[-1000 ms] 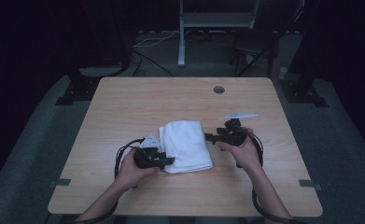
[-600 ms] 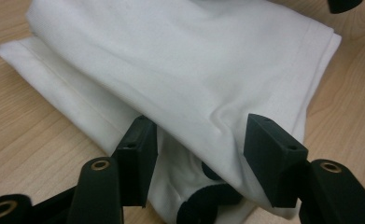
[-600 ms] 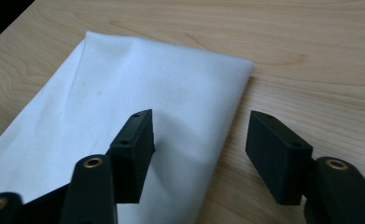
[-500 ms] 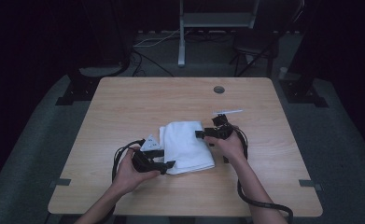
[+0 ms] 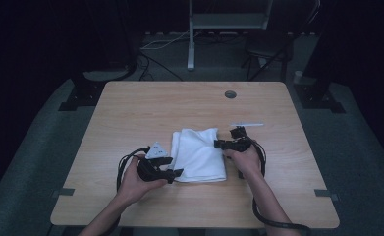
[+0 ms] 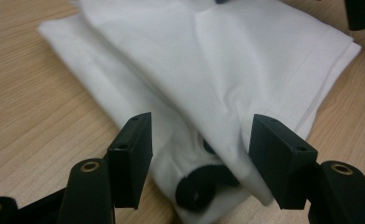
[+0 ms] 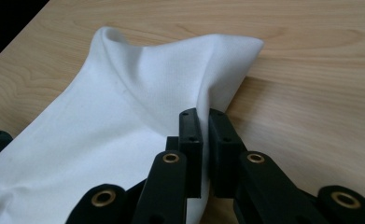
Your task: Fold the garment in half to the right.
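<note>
The folded cloth (image 5: 199,154) lies on the worktop (image 5: 130,113), toward its near edge; the left gripper (image 5: 172,173) sits at its near-left corner. The right gripper (image 5: 219,144) is at its right edge.

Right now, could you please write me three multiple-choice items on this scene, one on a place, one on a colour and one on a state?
1. Where does the cloth lie?
A. on the floor
B. on the table, between the two grippers
C. on the chair

2. What colour is the cloth?
A. white
B. red
C. green

3. How does the right gripper stand?
A. wide open above the cloth
B. shut on a cable
C. shut on the cloth's edge

Key: 1 B, the high view shows the cloth on the wood between the left gripper and the right one. 2 A, it is white in all views. 3 C, in the right gripper view the jaws, which have just been closing, pinch a fold of cloth.
</note>
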